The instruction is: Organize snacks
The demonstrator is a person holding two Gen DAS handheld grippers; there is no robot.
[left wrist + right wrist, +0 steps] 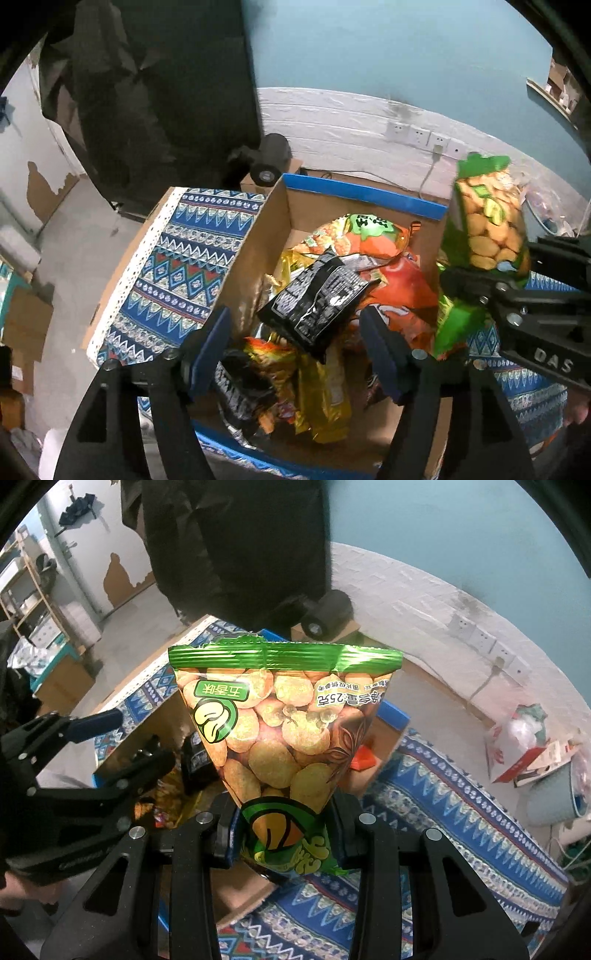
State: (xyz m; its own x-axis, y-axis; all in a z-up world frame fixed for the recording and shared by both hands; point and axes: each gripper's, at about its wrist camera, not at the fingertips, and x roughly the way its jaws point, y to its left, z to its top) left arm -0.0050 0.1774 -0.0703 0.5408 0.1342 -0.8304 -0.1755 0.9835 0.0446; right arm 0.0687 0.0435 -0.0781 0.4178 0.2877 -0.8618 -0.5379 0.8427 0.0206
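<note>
1. Two grippers were over the cardboard box at this moment, and you held one in each hand.
2. Your right gripper was clamped on the bottom of a green bag of nuts. The bag stood up above the jaws, over the right side of the box.
3. Your left gripper had its jaws apart and held nothing. A black snack bag lay just past its fingers, tilted on top of the pile and not touched by the pads.
4. To do this step well, I think you needed to bring the green bag down low over the box before you let go. That way it would land inside and not slide off onto the patterned cloth.
5. You also needed to keep your two grippers from bumping, since they were close, side by side.
6. A free spot looked best near the right wall of the box, where some bare cardboard showed.
7. Inside the box there was already a heap of snacks: an orange bag at the back, the black bag in the middle, and a yellow pack and another black pack near the front.
8. One roll of black tape sat behind the box, outside it.
</note>
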